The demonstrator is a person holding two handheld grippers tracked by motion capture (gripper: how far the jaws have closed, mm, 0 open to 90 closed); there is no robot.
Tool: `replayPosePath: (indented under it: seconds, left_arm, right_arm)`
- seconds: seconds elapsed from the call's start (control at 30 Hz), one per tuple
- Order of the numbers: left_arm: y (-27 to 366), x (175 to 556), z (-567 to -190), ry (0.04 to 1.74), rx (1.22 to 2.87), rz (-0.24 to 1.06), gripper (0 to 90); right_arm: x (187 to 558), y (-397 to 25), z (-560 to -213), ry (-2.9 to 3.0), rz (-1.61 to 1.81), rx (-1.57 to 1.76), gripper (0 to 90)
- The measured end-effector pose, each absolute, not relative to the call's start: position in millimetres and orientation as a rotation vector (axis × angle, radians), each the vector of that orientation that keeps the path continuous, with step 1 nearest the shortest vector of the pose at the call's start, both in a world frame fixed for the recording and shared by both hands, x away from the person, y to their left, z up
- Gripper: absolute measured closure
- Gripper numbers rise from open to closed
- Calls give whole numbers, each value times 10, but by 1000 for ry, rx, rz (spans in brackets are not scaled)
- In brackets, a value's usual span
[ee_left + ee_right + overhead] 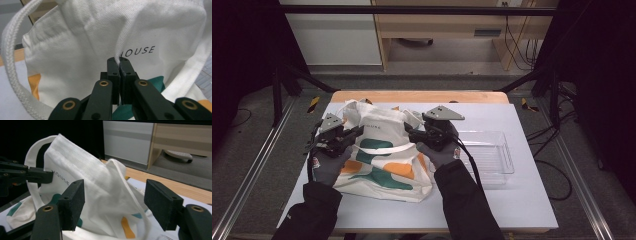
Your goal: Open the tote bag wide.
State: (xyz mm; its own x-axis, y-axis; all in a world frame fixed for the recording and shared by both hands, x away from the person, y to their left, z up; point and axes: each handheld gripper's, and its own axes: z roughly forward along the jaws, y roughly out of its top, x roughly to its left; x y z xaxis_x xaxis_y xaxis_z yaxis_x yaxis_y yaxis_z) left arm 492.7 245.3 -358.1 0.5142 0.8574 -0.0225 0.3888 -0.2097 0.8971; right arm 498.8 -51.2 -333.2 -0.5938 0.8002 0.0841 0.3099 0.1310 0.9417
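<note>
Pinched shut on a fold of cloth, the left gripper [120, 65] lifts the tote bag [379, 150], light, limp canvas lying on the table [522, 200], best taken by hem or strap, while the right gripper [113, 206], jaws spread wide, hovers level at its far mouth edge.

White canvas tote bag [382, 150], green and orange print, lettering "HOUSE", lies on the surface [522, 200], top edge raised.
</note>
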Motion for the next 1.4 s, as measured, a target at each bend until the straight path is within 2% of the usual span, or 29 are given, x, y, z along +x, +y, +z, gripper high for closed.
replayPosePath:
  seconds: [0.43, 0.63, 0.73, 0.77, 0.8, 0.83, 0.87, 0.9, 0.93, 1.0, 1.03, 1.07, 1.1, 1.13, 1.27, 1.3, 1.4]
  left_arm:
    - [2551, 4786, -3674, 1023, 1770, 564, 879]
    - [2541, 4796, -3686, 1026, 1768, 544, 879]
    - [2527, 4782, -3688, 1022, 1775, 549, 879]
    - [2525, 4777, -3692, 1022, 1775, 548, 879]
    - [2527, 4768, -3701, 1020, 1777, 547, 879]
    - [2527, 4768, -3701, 1020, 1777, 547, 878]
    - [2526, 4767, -3707, 1020, 1777, 547, 878]
    - [2522, 4769, -3710, 1021, 1778, 549, 874]
    - [2522, 4769, -3710, 1021, 1778, 549, 871]
    - [2511, 4773, -3713, 1023, 1782, 552, 863]
    - [2506, 4775, -3712, 1022, 1782, 552, 827]
    - [2501, 4777, -3708, 1021, 1785, 552, 827]
    - [2492, 4780, -3702, 1022, 1784, 554, 736]
    - [2475, 4783, -3689, 1030, 1791, 570, 684]
    - [2476, 4779, -3684, 1033, 1791, 581, 635]
    - [2484, 4776, -3682, 1031, 1790, 576, 636]
    - [2488, 4751, -3683, 1007, 1809, 549, 756]
  right_arm:
    - [5093, -96, -3473, 2062, 1429, 1004, 257]
    - [5081, -9, -3541, 2092, 1379, 975, 273]
    - [5070, 58, -3595, 2099, 1327, 951, 411]
    - [5070, 58, -3595, 2099, 1327, 951, 411]
    - [5067, 68, -3605, 2100, 1320, 971, 503]
    - [5067, 68, -3605, 2100, 1320, 971, 503]
    - [5070, 68, -3605, 2106, 1325, 978, 544]
    - [5066, 73, -3607, 2130, 1335, 992, 627]
    - [5066, 73, -3607, 2130, 1335, 992, 627]
    - [5053, 79, -3609, 2147, 1333, 993, 690]
    - [5037, 78, -3607, 2161, 1327, 981, 739]
    - [5037, 78, -3607, 2161, 1327, 981, 739]
    - [5018, 71, -3601, 2171, 1328, 967, 765]
    - [5001, 67, -3598, 2171, 1335, 967, 770]
    - [4969, 44, -3606, 2179, 1354, 952, 782]
    - [4957, 37, -3612, 2182, 1360, 953, 782]
    - [4903, 22, -3633, 2193, 1382, 938, 780]
